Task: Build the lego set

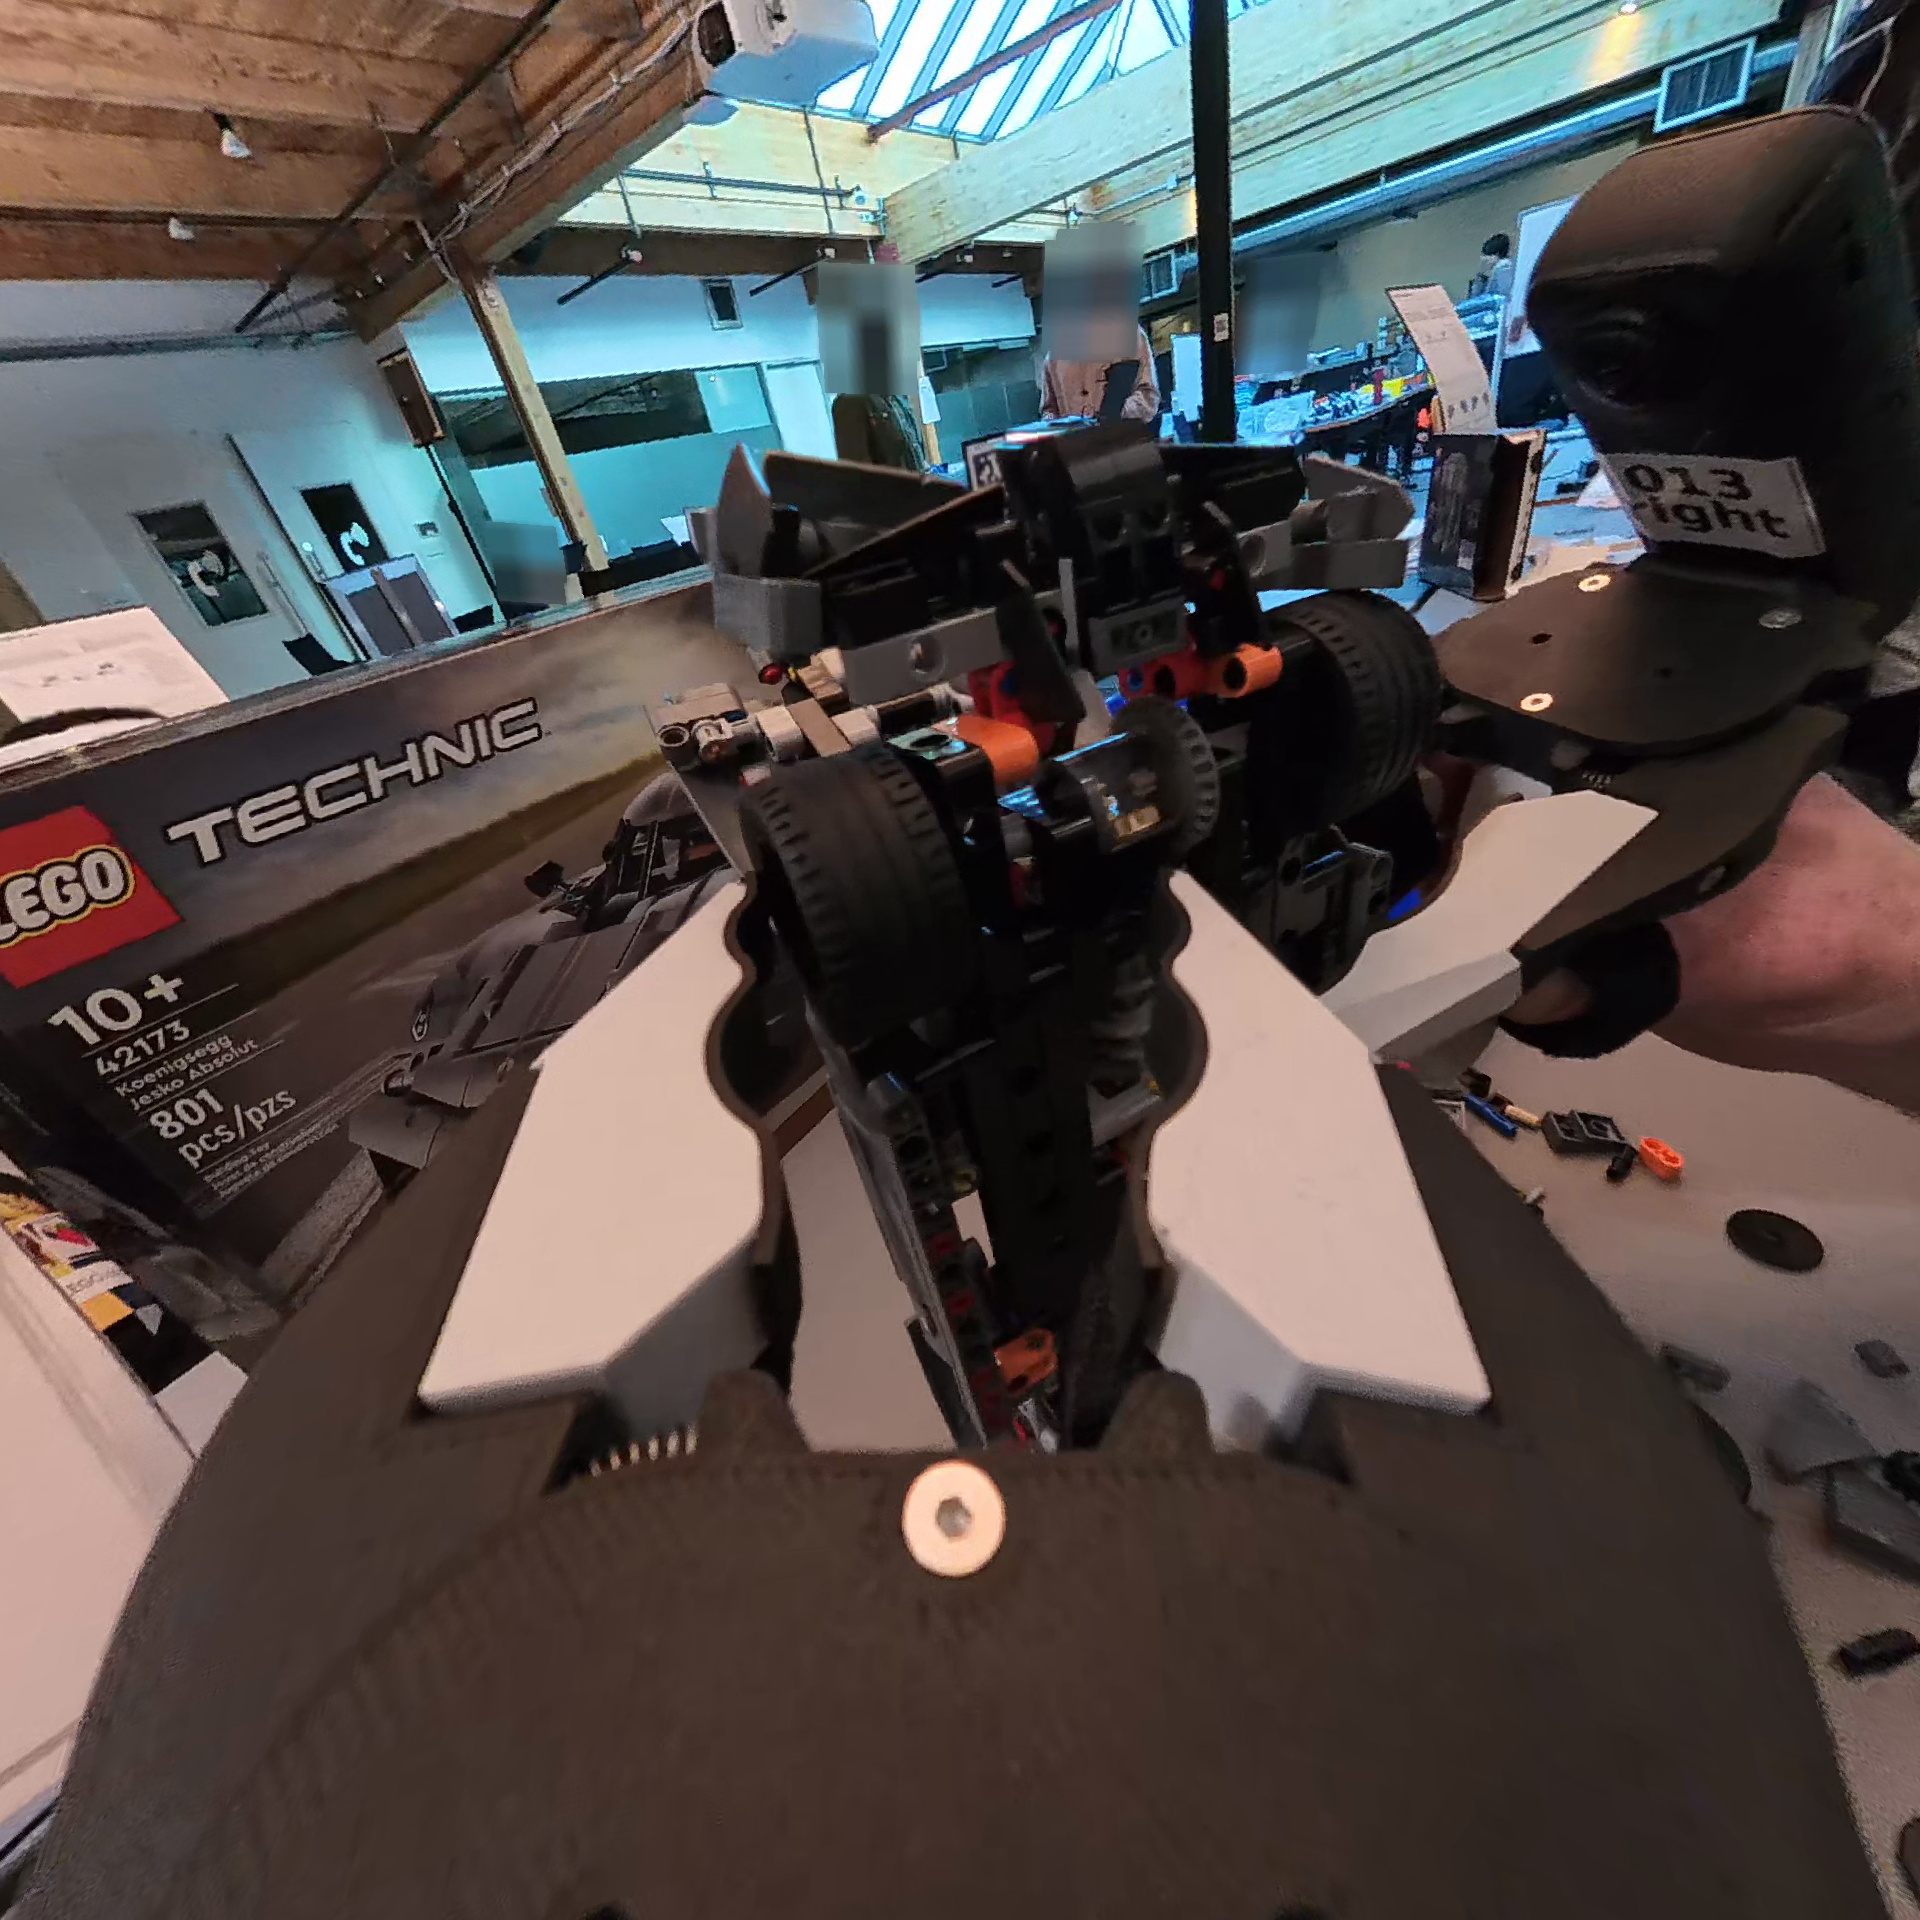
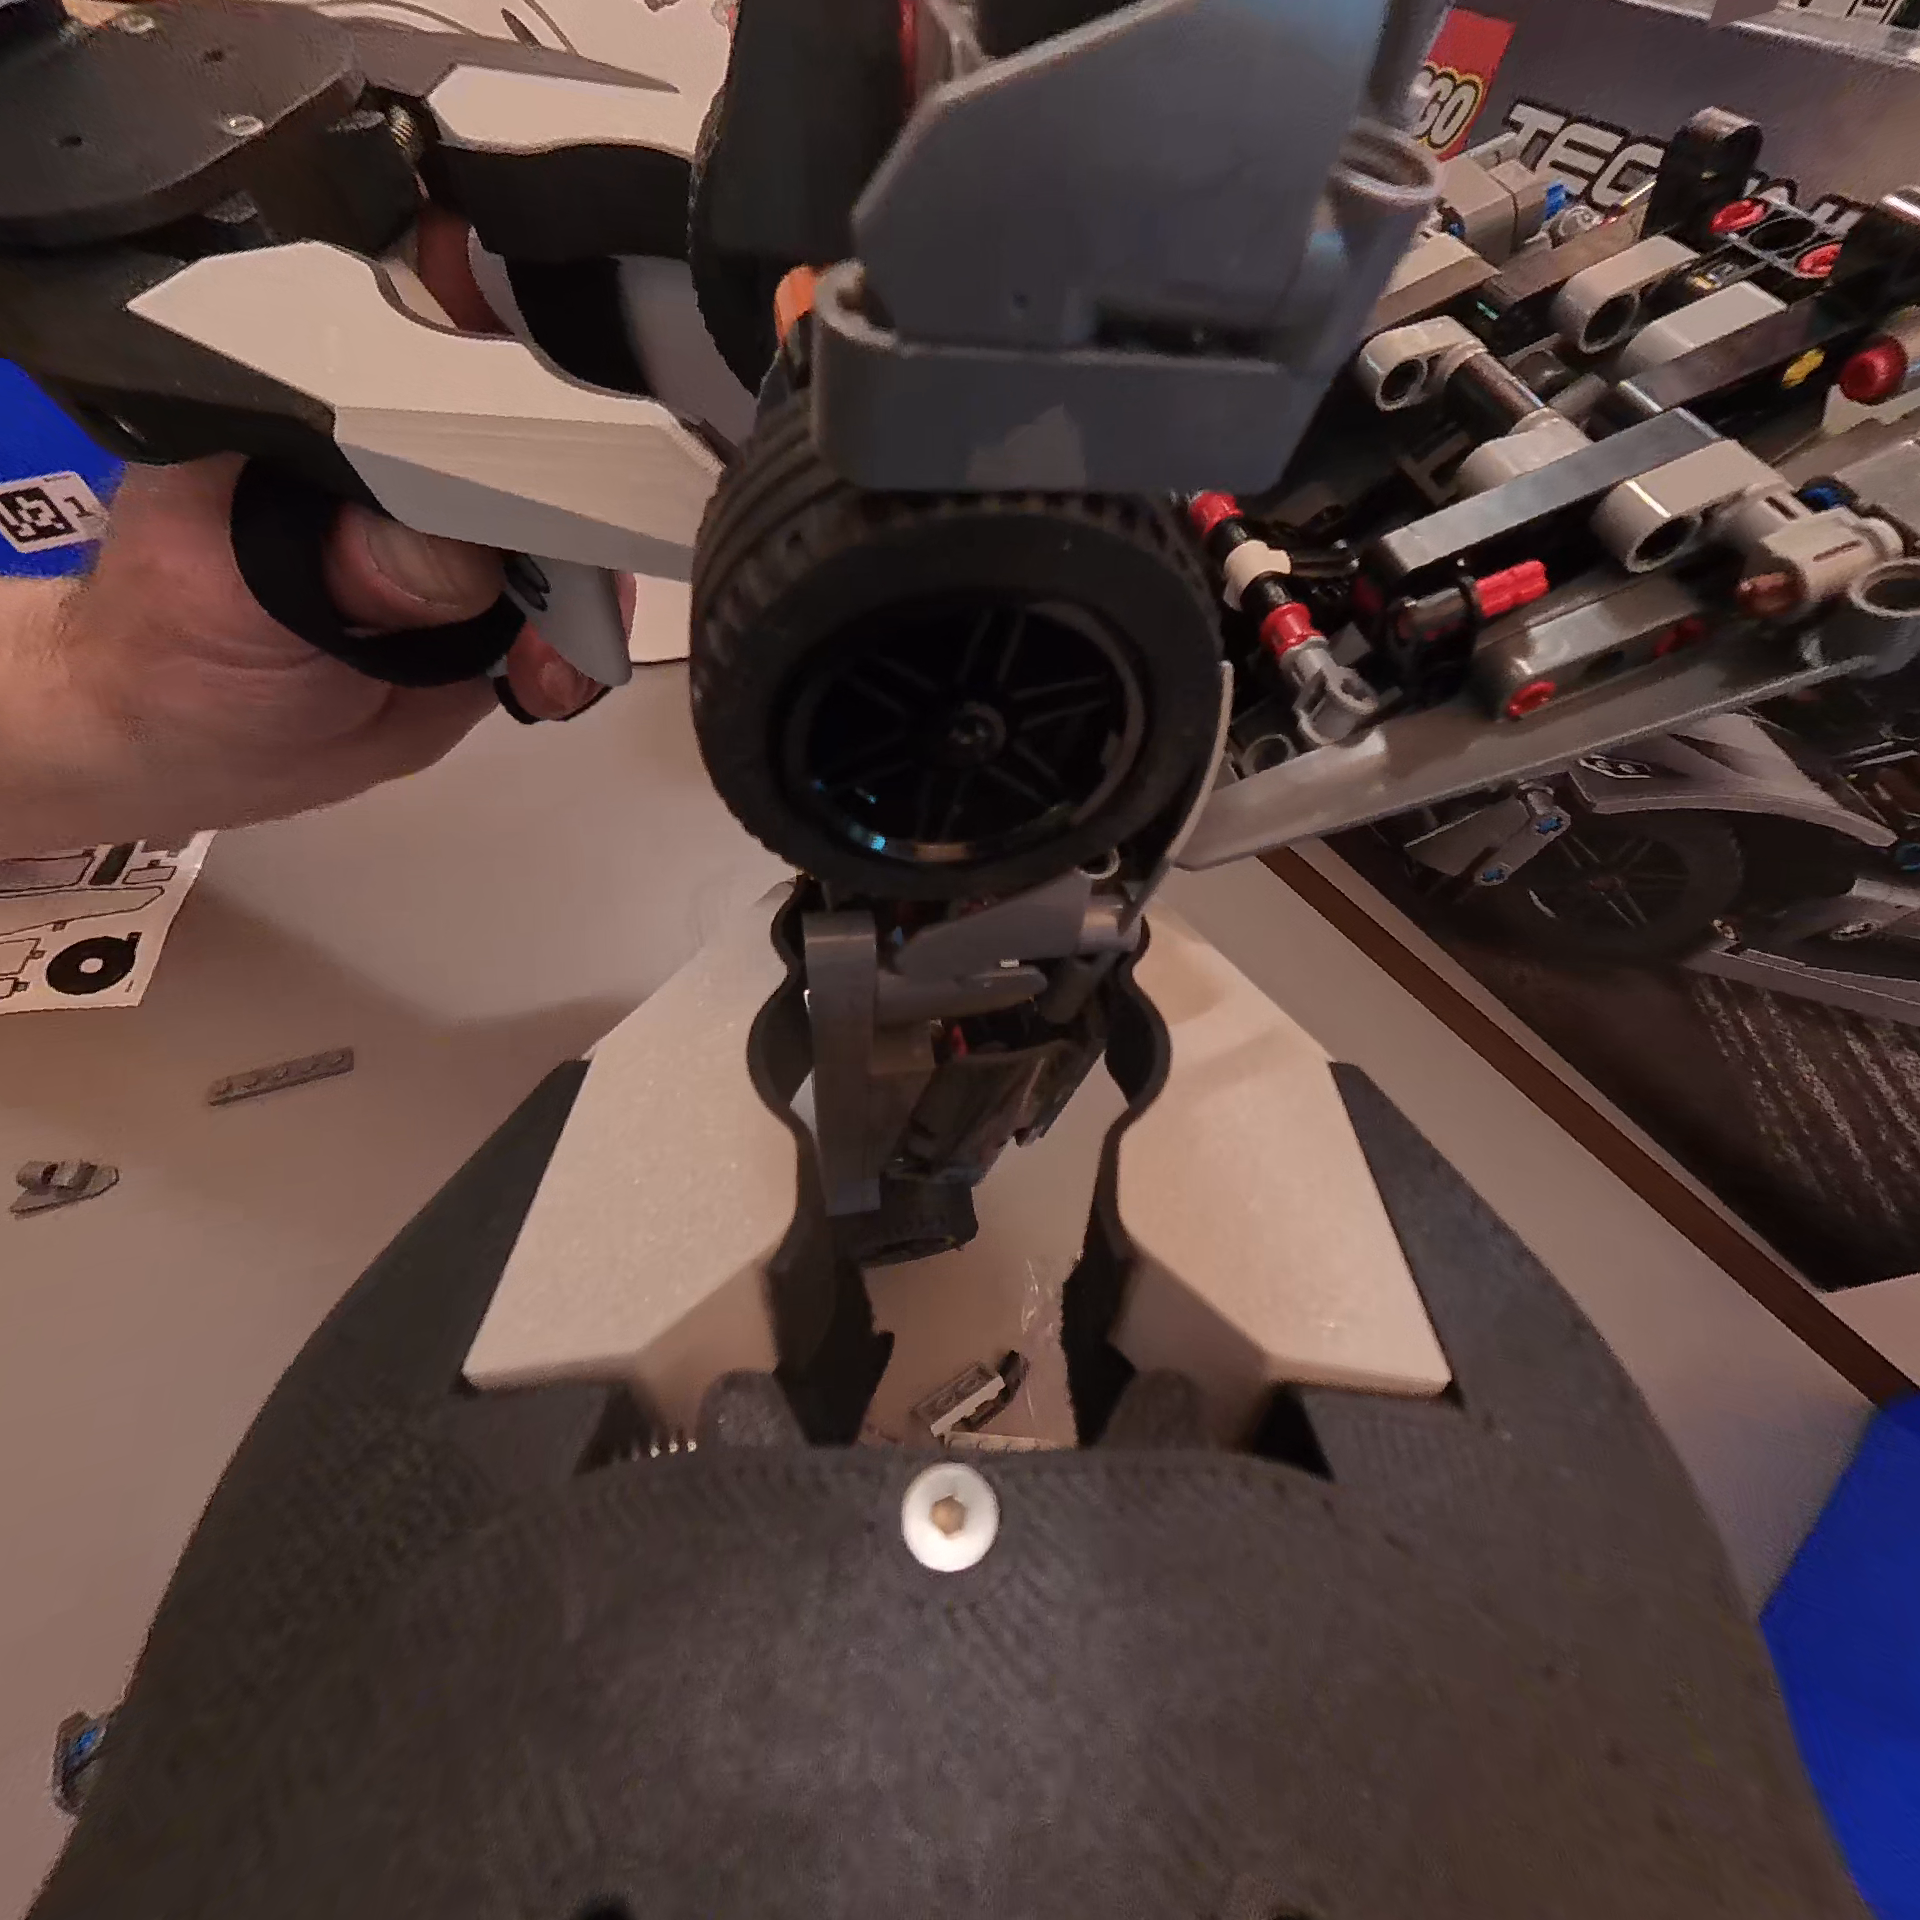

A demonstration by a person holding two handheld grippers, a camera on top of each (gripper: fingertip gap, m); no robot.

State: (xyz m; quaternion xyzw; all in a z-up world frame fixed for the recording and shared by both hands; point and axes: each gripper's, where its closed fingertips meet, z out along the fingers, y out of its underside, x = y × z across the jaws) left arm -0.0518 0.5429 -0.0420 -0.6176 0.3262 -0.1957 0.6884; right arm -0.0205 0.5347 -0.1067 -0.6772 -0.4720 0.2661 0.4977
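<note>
Behind the half-built black and grey brick car model (image 1: 1039, 790), timber ceiling beams, a skylight and office desks fill the room. Under the model lies a pale tabletop (image 2: 416, 935). The left gripper (image 1: 961, 1039) has its white fingers (image 1: 613, 1174) pinched on the model's long black beam chassis, with a small black tyre just above their tips. The right gripper (image 2: 956, 1039) closes its fingers on grey and black pieces directly below the model's large black spoked wheel (image 2: 956, 696); how firmly they press is hard to judge, since the parts crowd the gap. So the model hangs off the table between both grippers. Behind the model stands the dark printed cardboard set box (image 1: 312, 883). To the right of the model, loose small grey, black and orange parts (image 1: 1600, 1138) lie scattered on the tabletop.
</note>
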